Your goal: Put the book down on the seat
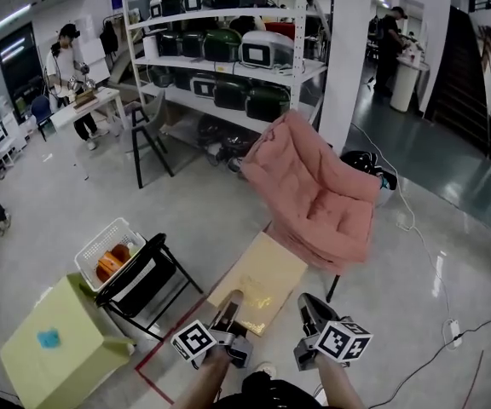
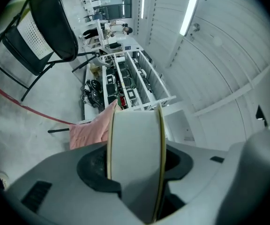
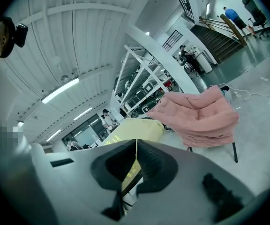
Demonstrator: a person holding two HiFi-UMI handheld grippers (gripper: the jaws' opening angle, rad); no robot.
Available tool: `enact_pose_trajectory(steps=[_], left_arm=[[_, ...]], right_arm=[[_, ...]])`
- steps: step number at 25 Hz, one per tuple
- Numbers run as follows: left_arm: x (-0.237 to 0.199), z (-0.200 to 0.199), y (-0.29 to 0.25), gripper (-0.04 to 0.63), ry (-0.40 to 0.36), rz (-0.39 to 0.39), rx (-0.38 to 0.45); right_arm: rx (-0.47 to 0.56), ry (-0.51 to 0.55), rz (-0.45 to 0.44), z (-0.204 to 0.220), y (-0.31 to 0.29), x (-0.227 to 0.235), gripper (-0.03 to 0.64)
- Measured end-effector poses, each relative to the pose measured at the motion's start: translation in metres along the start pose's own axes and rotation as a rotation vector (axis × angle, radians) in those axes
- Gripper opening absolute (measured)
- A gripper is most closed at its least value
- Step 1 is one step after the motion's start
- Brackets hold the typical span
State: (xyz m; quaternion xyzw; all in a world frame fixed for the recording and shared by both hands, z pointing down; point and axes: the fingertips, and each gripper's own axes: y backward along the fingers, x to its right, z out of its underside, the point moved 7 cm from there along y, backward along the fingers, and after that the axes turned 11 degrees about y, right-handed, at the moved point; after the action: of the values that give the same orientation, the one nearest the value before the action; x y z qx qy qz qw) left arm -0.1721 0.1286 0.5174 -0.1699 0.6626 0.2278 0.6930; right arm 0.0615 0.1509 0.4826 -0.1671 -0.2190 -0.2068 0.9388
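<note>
Jaws of left gripper [image 1: 231, 303] and right gripper [image 1: 308, 305] are gripping the yellow book [image 1: 261, 278]. The basket [image 1: 101, 236] is holding orange items [image 1: 113, 259].

Tally: one book [image 1: 258, 284]. One pink padded seat [image 1: 322, 198]. One white basket [image 1: 92, 250]. One yellow-green box [image 1: 54, 348]. Two grippers: left gripper [image 1: 231, 303], right gripper [image 1: 308, 305].

- The head view is looking steeply down from above the book [image 1: 258, 284], facing the pink chair [image 1: 322, 198].
- The left gripper view is sitting rolled sideways, close against the book's page edge.
- The right gripper view is looking along the book's cover, sharing that chair.
</note>
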Motion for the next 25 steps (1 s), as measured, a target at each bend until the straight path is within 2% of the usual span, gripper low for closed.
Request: enact_pose_trajectory(steps=[4,10,14,21,25], left_arm=[[-0.010,-0.011,-0.023,0.230,-0.027,-0.038,-0.010],[-0.018,-0.011,-0.053,0.230,-0.019,-0.044,-0.028],[-0.014,-0.013,-0.063,0.230,-0.047,-0.049,-0.037],[-0.010,-0.009,-0.066,0.230,0.041,0.024,-0.039],[-0.014,-0.013,-0.066,0.230,0.001,-0.021,-0.045]], right_arm=[[-0.001,-0.008,-0.003,-0.007,-0.019,0.014,0.014],[0.000,-0.003,-0.010,-0.018,-0.037,0.033,0.014],[0.016,0.006,-0.020,-0.029,-0.043,0.036,0.014],[0.028,0.001,-0.029,-0.033,-0.047,0.037,0.014],[0.020,-0.006,-0.030,-0.031,-0.051,0.039,0.014]])
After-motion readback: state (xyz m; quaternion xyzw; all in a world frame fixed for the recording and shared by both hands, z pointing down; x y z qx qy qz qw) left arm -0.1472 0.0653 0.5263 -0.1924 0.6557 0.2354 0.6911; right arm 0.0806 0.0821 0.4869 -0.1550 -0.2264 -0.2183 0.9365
